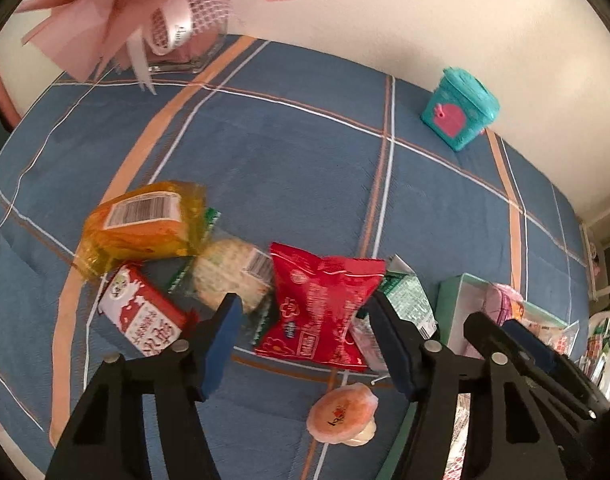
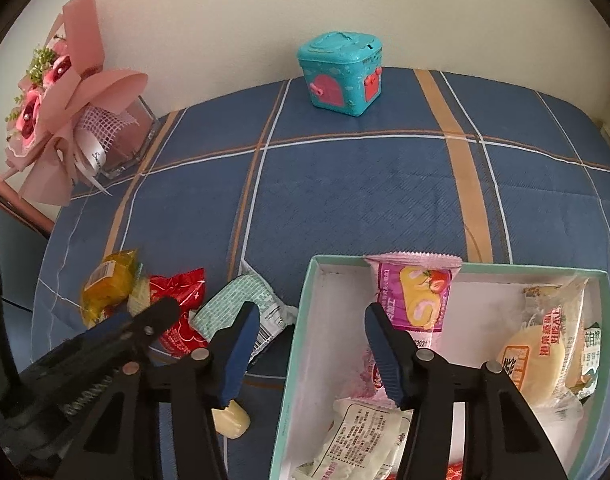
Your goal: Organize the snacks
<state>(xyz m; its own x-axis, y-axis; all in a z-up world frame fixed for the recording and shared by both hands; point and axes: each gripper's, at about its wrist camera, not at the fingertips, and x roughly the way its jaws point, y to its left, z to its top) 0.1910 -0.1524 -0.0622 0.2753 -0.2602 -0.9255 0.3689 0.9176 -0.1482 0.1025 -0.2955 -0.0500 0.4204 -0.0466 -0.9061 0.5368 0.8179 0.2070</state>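
**Left wrist view: red packet between parted jaws, box at right**

Left wrist camera puts my left gripper pointing down over the red snack packet, which lies on the blue plaid cloth. Its jaws stand apart on either side of the packet, and I see no pad pressing it. Left of the packet lie a pale cracker pack, a red-and-white carton-print pack and an orange pack; a green-and-white pack sits just right. A round peach jelly cup lies nearer me.

From the right wrist view, my right gripper hangs with jaws apart over the left wall of the mint-green box, holding nothing. Inside the box are a pink cake-roll pack and other wrapped snacks. Far back stand a teal toy box and a pink bouquet.
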